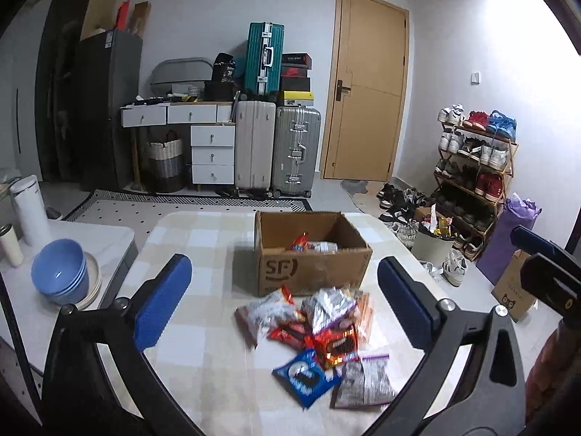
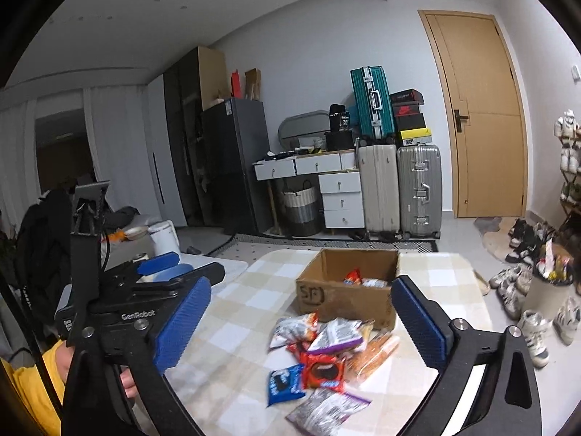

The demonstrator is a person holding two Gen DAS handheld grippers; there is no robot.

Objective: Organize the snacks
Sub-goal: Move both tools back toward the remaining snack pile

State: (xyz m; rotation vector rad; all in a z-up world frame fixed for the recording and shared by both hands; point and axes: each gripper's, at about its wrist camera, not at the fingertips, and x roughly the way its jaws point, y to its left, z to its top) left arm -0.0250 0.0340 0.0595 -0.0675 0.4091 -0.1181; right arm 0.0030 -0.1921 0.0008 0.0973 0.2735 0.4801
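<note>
An open cardboard box (image 1: 312,265) marked SF stands on the checked table (image 1: 203,239), with a few snack packets (image 1: 312,245) inside. Just in front of the box lies a loose pile of snack packets (image 1: 319,334), among them a blue biscuit packet (image 1: 305,378) and a silver-and-purple bag (image 1: 363,385). My left gripper (image 1: 285,269) hangs open above the near table with nothing between its blue pads. In the right wrist view the box (image 2: 348,298) and pile (image 2: 323,356) lie ahead of my right gripper (image 2: 301,287), which is also open and holds nothing.
Blue bowls (image 1: 60,276) and a white canister (image 1: 31,210) stand on a low side table to the left. A waste bin (image 1: 434,243), shoes and a shoe rack (image 1: 475,167) are on the floor to the right. Suitcases (image 1: 276,152) line the far wall.
</note>
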